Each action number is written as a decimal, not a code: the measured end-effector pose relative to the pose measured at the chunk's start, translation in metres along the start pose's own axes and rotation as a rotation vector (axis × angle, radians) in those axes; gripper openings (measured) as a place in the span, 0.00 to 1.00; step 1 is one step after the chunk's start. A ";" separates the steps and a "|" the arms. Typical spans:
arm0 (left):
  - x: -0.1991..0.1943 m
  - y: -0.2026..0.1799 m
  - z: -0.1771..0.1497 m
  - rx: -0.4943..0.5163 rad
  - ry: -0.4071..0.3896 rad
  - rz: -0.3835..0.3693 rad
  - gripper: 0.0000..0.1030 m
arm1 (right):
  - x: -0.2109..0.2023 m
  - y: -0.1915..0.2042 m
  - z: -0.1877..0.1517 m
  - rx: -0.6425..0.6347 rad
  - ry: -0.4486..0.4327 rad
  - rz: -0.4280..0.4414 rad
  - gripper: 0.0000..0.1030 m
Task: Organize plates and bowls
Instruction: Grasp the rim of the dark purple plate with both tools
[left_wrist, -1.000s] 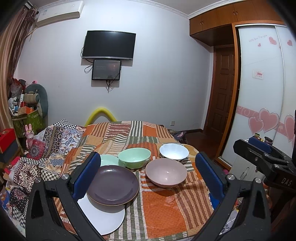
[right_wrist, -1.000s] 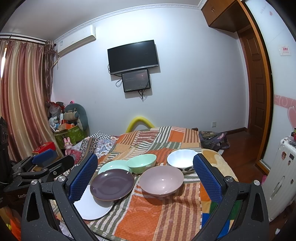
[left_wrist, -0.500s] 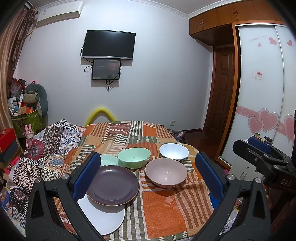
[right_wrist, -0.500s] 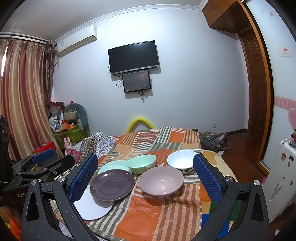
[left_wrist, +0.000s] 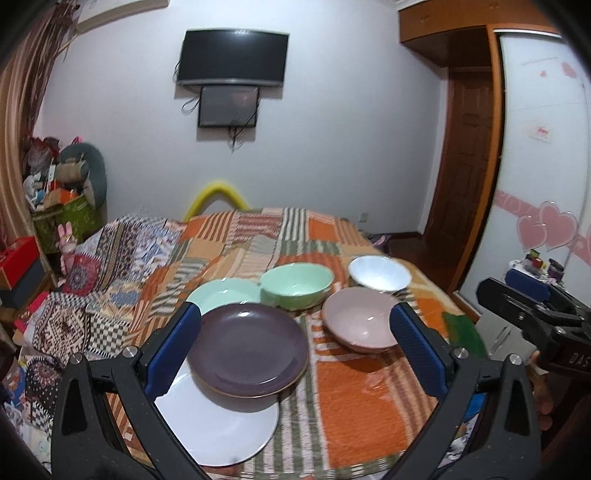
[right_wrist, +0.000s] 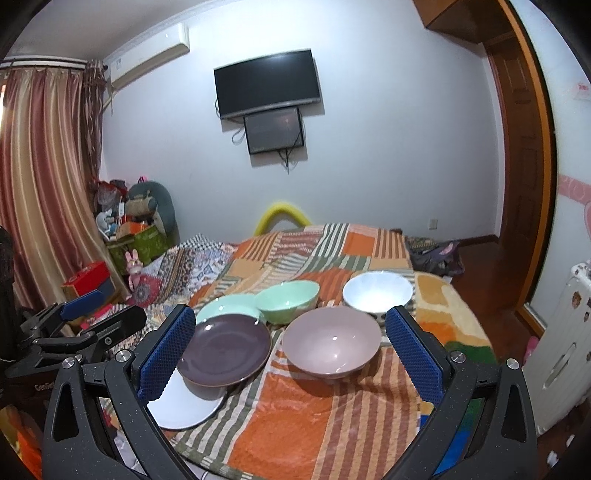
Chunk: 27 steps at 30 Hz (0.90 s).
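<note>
White plate (left_wrist: 218, 421) lies at the near left of the bed (left_wrist: 354, 406), on an orange striped quilt (right_wrist: 325, 417). Purple plate (left_wrist: 247, 349) rests on its far edge, overlapping it. Mint plate (left_wrist: 221, 293) lies farther back, touching the mint bowl (left_wrist: 296, 284) to its right. Pink bowl (left_wrist: 360, 323) sits right of the purple plate, apart from it. White bowl (left_wrist: 378, 273) stands at the far right, just behind the pink bowl.

Left tool (left_wrist: 295, 350) hovers above the near edge of the bed, jaws spread wide, gripping nothing; its blue pads (left_wrist: 173, 347) frame the purple plate and pink bowl. Right tool (right_wrist: 291, 354) hovers to its right, jaws likewise spread and empty, framing the same two items.
</note>
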<state>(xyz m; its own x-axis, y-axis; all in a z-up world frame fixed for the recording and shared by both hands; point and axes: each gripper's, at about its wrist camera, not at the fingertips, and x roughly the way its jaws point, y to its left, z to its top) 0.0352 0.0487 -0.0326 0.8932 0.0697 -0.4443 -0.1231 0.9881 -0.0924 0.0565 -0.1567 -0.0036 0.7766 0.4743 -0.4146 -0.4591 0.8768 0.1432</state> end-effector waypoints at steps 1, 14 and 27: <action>0.006 0.006 -0.001 -0.008 0.015 0.005 1.00 | 0.007 0.001 -0.002 -0.002 0.019 0.006 1.00; 0.095 0.101 -0.023 -0.153 0.218 0.107 0.98 | 0.083 0.015 -0.028 0.017 0.229 0.067 0.99; 0.170 0.155 -0.059 -0.191 0.392 0.126 0.74 | 0.153 0.028 -0.064 0.042 0.469 0.114 0.70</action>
<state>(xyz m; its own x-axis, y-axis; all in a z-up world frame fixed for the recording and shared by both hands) 0.1426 0.2059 -0.1751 0.6390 0.0941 -0.7634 -0.3311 0.9295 -0.1626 0.1351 -0.0649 -0.1206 0.4401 0.4891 -0.7531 -0.5046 0.8284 0.2431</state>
